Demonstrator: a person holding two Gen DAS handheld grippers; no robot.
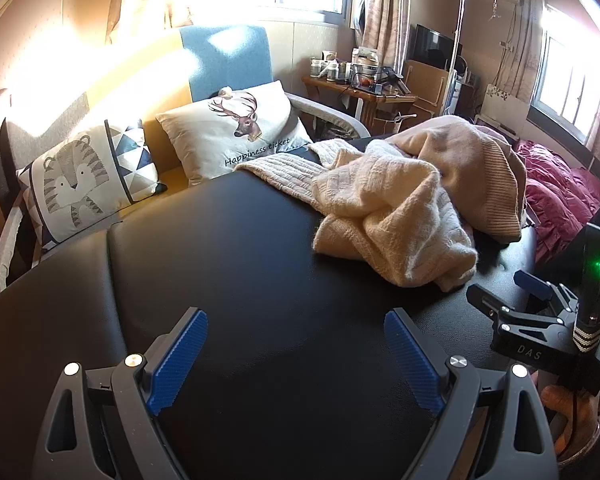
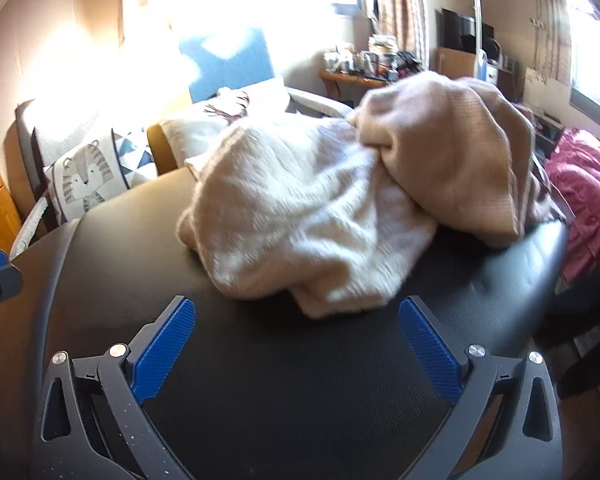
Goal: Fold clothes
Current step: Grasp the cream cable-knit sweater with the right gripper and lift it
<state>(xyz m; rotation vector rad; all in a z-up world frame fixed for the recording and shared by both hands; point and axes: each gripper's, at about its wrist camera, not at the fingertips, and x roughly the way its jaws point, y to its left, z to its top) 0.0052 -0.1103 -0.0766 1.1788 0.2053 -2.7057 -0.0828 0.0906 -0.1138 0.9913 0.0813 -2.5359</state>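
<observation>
A black padded table (image 1: 240,248) fills the near part of both views, its surface bare in front of the grippers. Behind its far left edge stands a sofa (image 1: 228,56) with a blue back panel, in strong sunlight from the window.

On the far right part of the table lies a heap of clothes. The cream knit sweater (image 2: 300,216) is crumpled at the front of the heap, one ribbed end stretching away toward the sofa. A tan sweater (image 2: 452,152) is bunched behind and to the right of it, resting partly over it. Past the right edge of the table lies a dark pink quilted coat (image 1: 556,196).

Two cushions lean on the sofa: a deer cushion (image 1: 236,128) farther off and a tiger cushion (image 1: 80,180) nearer, to the left.

The left gripper (image 1: 296,320) is spread wide and empty above bare table. The right gripper (image 2: 296,308) is likewise spread wide, holding nothing, its tips just short of the cream sweater's near edge.
</observation>
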